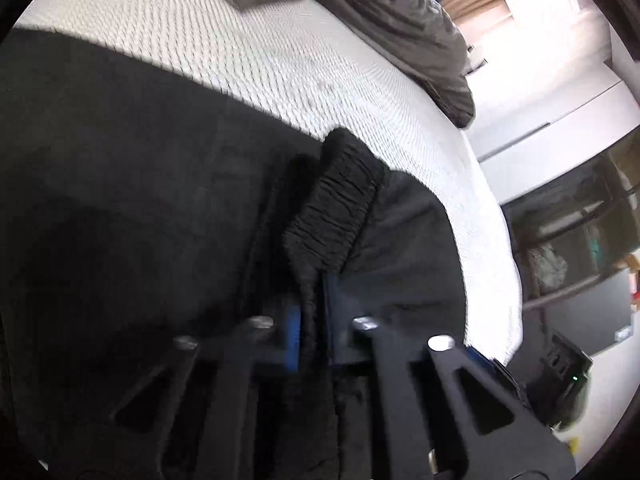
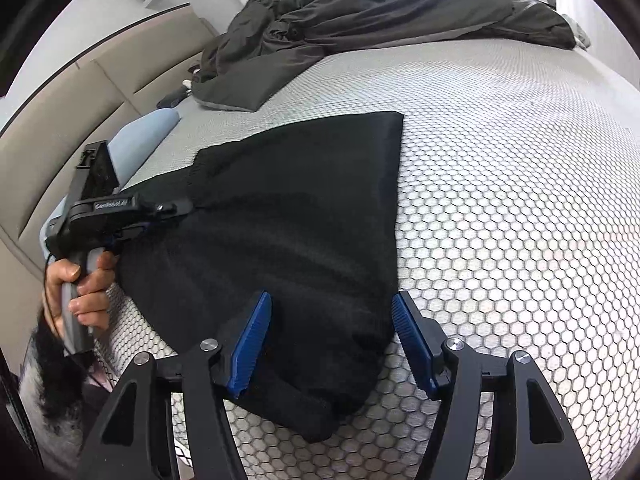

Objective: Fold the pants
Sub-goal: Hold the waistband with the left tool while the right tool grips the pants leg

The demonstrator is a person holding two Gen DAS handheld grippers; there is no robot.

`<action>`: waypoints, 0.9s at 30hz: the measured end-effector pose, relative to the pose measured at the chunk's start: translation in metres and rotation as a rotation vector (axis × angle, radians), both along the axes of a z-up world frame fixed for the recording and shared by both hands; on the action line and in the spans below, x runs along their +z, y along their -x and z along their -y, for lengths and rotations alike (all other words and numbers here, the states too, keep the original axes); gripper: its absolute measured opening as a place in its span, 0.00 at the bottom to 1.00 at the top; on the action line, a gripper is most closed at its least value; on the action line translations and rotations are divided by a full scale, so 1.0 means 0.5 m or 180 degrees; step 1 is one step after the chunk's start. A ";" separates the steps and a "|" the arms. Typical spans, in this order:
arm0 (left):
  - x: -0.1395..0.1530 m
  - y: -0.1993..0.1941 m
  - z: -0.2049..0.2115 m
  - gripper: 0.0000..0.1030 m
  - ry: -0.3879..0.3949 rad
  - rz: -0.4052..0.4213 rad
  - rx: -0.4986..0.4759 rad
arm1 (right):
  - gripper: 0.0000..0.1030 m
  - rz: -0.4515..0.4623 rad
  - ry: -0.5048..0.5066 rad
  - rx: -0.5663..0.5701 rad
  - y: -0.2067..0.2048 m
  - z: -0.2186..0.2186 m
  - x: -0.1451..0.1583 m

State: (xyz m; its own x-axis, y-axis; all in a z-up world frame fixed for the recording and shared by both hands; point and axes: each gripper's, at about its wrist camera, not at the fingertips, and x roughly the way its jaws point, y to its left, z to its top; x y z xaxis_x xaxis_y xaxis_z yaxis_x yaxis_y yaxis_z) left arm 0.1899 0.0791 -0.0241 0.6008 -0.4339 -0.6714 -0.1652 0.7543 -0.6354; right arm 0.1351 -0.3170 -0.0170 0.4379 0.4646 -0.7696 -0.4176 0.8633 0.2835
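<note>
Left wrist view: my left gripper (image 1: pixel 312 320) is clenched on the gathered elastic waistband (image 1: pixel 336 208) of the black knit pants (image 1: pixel 120 200), which lie spread on the white honeycomb-textured mattress (image 1: pixel 240 40). Right wrist view: my right gripper (image 2: pixel 332 340) stands released, its blue ribbed pads (image 2: pixel 252 344) straddling the near end of the pants (image 2: pixel 300 220) without pressing them. I judge the fold to be mid-way, the waistband end being laid over. Next move: I close the right pads on the near edge, then draw both ends together evenly, keeping the fabric flat.
</note>
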 end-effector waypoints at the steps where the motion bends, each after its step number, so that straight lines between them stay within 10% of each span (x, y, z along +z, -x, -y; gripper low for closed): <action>1: 0.014 0.006 0.002 0.03 -0.0052 0.0057 0.0014 | 0.63 -0.0020 0.0007 -0.0014 -0.002 0.002 -0.001; 7: 0.118 0.056 -0.027 0.03 -0.0234 0.0564 0.0151 | 0.63 -0.0079 -0.0005 0.0034 0.001 0.002 -0.001; 11: 0.053 0.028 -0.042 0.06 -0.0547 0.0125 0.0233 | 0.66 -0.0122 0.0063 0.0089 0.003 -0.005 -0.010; 13: 0.009 0.009 -0.045 0.16 -0.0516 -0.0161 0.0247 | 0.66 -0.0163 0.0067 0.0092 0.002 -0.002 -0.013; 20: 0.091 0.053 -0.037 0.45 -0.0904 0.0211 0.0384 | 0.65 -0.0545 -0.0537 0.0276 0.020 0.060 -0.010; 27: 0.133 0.074 0.027 0.52 -0.1015 0.0497 0.0222 | 0.20 -0.0549 -0.0761 0.0333 0.037 0.074 -0.001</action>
State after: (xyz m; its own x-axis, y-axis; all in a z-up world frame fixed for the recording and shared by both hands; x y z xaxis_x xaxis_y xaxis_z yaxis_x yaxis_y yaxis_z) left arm 0.1528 0.0655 0.0425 0.7277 -0.1717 -0.6641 -0.1428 0.9090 -0.3915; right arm 0.1165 -0.3539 -0.0177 0.2505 0.6772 -0.6919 -0.4288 0.7183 0.5479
